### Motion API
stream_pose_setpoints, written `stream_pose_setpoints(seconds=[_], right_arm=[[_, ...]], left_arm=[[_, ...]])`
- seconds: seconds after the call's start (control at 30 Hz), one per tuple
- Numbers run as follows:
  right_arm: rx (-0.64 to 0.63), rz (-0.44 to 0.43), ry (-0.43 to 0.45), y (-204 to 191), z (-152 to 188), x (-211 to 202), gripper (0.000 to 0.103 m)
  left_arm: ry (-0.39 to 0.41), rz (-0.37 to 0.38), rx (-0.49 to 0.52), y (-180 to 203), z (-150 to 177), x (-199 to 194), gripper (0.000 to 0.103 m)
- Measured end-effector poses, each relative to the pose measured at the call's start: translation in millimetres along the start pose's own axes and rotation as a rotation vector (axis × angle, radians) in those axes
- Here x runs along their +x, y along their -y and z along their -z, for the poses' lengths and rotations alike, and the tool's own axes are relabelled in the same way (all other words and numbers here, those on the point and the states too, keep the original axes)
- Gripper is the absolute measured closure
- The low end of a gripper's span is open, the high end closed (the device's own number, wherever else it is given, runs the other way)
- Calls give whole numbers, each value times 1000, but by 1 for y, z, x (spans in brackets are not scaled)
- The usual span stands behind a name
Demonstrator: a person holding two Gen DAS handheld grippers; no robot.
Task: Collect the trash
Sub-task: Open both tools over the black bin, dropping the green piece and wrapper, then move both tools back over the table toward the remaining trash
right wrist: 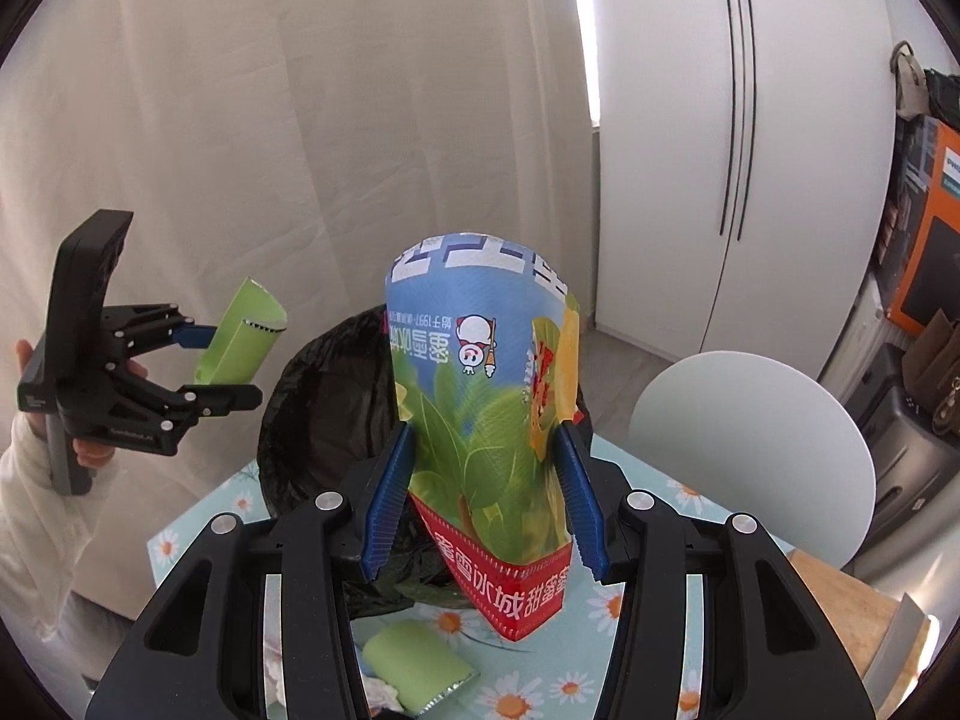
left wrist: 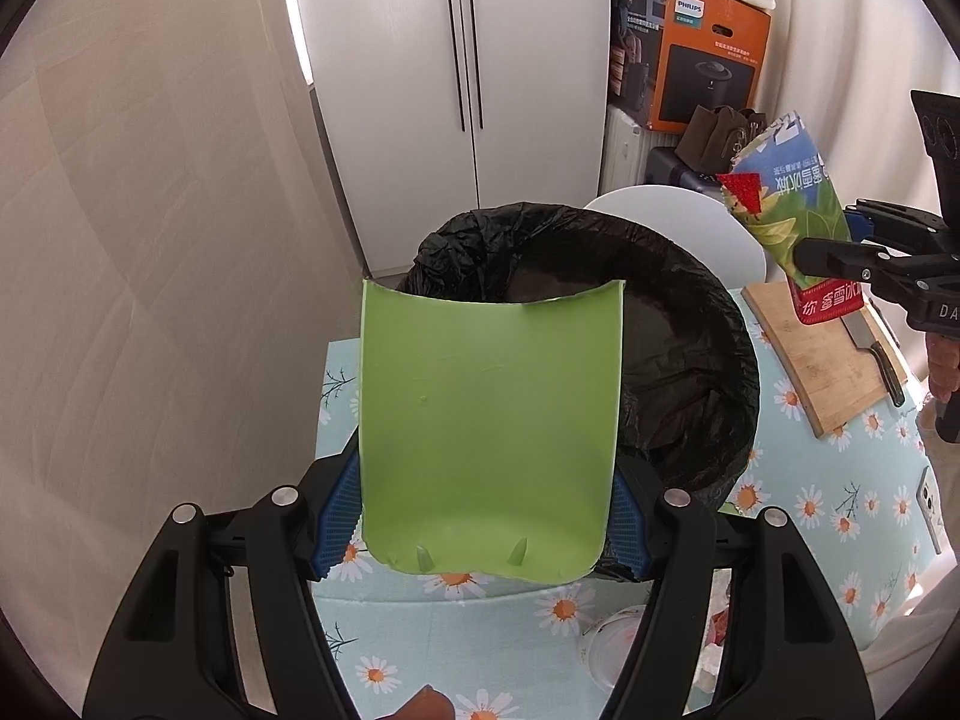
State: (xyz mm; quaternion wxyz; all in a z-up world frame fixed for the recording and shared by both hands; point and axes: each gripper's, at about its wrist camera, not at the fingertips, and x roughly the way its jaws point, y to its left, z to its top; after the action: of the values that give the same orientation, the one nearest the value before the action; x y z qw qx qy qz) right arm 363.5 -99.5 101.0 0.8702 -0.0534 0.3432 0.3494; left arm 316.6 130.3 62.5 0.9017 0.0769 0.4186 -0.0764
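My left gripper [left wrist: 487, 480] is shut on a green cut cup piece [left wrist: 489, 432] and holds it just in front of the trash bin with a black bag [left wrist: 690, 372]. It also shows in the right wrist view [right wrist: 222, 360] with the green piece [right wrist: 240, 339], left of the bin [right wrist: 324, 408]. My right gripper [right wrist: 486, 480] is shut on a colourful printed paper cup [right wrist: 480, 396], held upside down above the bin's near edge. In the left view the cup [left wrist: 786, 210] and right gripper [left wrist: 840, 258] are at the right.
The flowered tablecloth [left wrist: 504, 618] holds a wooden cutting board [left wrist: 822, 360] with a knife [left wrist: 876, 354], a phone [left wrist: 929, 504], a plastic cup [left wrist: 612, 642], another green piece [right wrist: 414, 660] and tissues. A white chair [right wrist: 780, 438], white wardrobe and stacked boxes [left wrist: 702, 54] stand behind.
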Motion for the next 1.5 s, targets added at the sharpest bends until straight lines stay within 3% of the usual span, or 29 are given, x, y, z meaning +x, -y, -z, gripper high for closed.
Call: stream_pose_setpoints(seconds=[0.23, 0.3, 0.33, 0.37, 0.4, 0.87, 1.5], right_arm=[[-7, -51, -14, 7, -9, 28, 56], [-8, -63, -14, 9, -9, 33, 45], [-5, -54, -1, 10, -10, 34, 31], [5, -38, 13, 10, -9, 33, 20], [14, -28, 23, 12, -9, 32, 19], [66, 36, 16, 21, 7, 3, 17], [31, 75, 7, -30, 42, -51, 16]], left_arm=[[11, 39, 26, 3, -18, 22, 35], [28, 77, 3, 1, -23, 25, 31], [41, 97, -10, 0, -25, 27, 13], [56, 109, -23, -1, -26, 27, 7], [62, 125, -30, -1, -26, 27, 6], [24, 56, 5, 7, 1, 13, 6], [37, 37, 34, 26, 53, -48, 6]])
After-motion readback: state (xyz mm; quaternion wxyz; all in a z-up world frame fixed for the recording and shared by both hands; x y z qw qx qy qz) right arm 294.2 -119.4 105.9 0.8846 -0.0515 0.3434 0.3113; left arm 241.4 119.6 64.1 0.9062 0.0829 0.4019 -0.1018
